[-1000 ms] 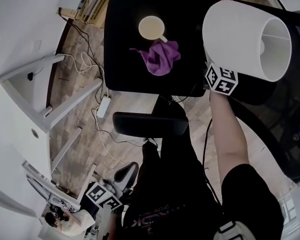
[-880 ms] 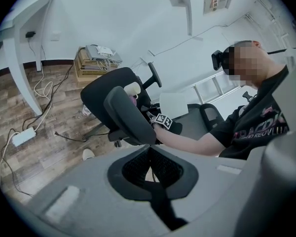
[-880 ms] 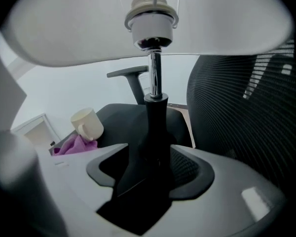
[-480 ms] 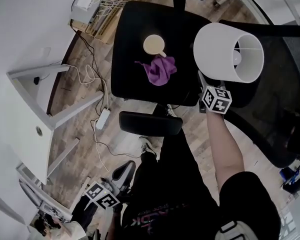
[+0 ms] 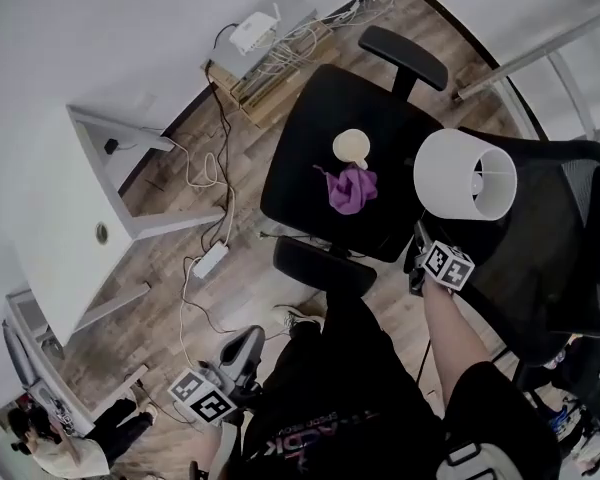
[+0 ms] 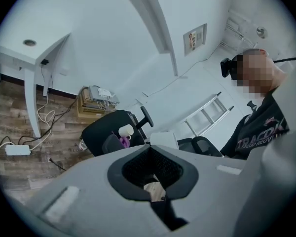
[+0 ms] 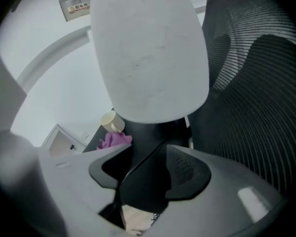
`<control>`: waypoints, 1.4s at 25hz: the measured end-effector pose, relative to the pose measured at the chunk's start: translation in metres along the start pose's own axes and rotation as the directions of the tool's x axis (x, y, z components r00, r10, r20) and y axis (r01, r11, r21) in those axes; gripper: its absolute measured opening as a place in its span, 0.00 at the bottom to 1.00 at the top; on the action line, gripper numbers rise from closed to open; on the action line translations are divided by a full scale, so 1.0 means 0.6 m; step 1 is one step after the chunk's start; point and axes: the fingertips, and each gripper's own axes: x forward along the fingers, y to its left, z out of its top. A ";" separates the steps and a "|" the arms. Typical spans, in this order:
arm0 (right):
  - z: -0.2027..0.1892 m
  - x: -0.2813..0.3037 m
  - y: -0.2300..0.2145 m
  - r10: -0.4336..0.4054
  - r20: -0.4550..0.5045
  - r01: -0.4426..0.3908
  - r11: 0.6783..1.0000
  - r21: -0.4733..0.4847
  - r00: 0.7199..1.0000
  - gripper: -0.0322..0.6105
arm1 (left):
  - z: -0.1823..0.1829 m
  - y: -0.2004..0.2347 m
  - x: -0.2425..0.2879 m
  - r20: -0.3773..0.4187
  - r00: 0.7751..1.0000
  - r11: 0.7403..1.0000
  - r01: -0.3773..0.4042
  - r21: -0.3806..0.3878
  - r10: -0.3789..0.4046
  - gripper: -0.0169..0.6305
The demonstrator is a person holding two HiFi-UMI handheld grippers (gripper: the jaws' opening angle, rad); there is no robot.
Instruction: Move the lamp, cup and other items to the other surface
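Lamp step in hand: gripping the white drum-shaded lamp (image 5: 465,175) by its dark stem in the right claw (image 5: 421,248), jaws just drawn tighter around that stem. Holding it tilted beside the mesh back of the black office chair (image 5: 300,168), seemingly clear of the seat. Waiting on that seat: the cream cup (image 5: 352,148), just beside the crumpled purple cloth (image 5: 352,188). Hanging low at the side: the left claw (image 5: 242,353), clenched on nothing. Next, probably: swinging the lamp across to the white table (image 5: 60,208), well apart, and standing it upright before loosening the grip.
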 end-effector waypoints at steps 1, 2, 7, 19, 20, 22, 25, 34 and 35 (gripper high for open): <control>-0.016 -0.017 0.007 0.007 -0.026 -0.007 1.000 -0.008 1.000 0.38 | 0.002 0.003 -0.011 0.024 1.000 1.000 -0.010 -0.002 0.010 0.02; -0.030 -0.035 0.018 0.015 -0.048 -0.016 1.000 -0.020 0.999 0.32 | 0.003 0.006 -0.023 0.049 0.999 1.000 -0.020 -0.007 0.020 0.02; -0.048 -0.118 0.117 0.126 -0.140 -0.151 0.971 -0.187 0.982 0.05 | -0.005 0.027 -0.083 0.158 0.985 0.997 -0.059 -0.058 0.068 0.02; -0.080 -0.295 0.638 0.699 -0.282 -0.743 0.538 -0.398 0.657 0.05 | -0.063 0.060 -0.289 0.381 0.920 0.994 -0.068 -0.089 0.097 0.01; -0.118 -0.317 0.671 0.719 -0.329 -0.781 0.485 -0.394 0.613 0.05 | -0.070 0.061 -0.313 0.400 0.911 0.994 -0.072 -0.085 0.101 0.02; -0.198 -0.363 0.725 0.741 -0.426 -0.846 0.377 -0.376 0.519 0.05 | -0.084 0.064 -0.359 0.444 0.889 0.993 -0.087 -0.074 0.111 0.01; -0.314 -0.445 0.778 0.749 -0.538 -0.914 0.234 -0.331 0.387 0.05 | -0.120 0.067 -0.420 0.485 0.864 0.991 -0.114 -0.065 0.131 0.02; -0.552 -0.651 0.856 0.711 -0.681 -0.963 -0.021 -0.270 0.176 0.05 | -0.226 0.089 -0.568 0.541 0.827 0.988 -0.122 -0.092 0.153 0.01; -0.570 -0.664 0.856 0.698 -0.697 -0.960 -0.050 -0.277 0.165 0.05 | -0.232 0.092 -0.579 0.552 0.820 0.989 -0.116 -0.096 0.150 0.01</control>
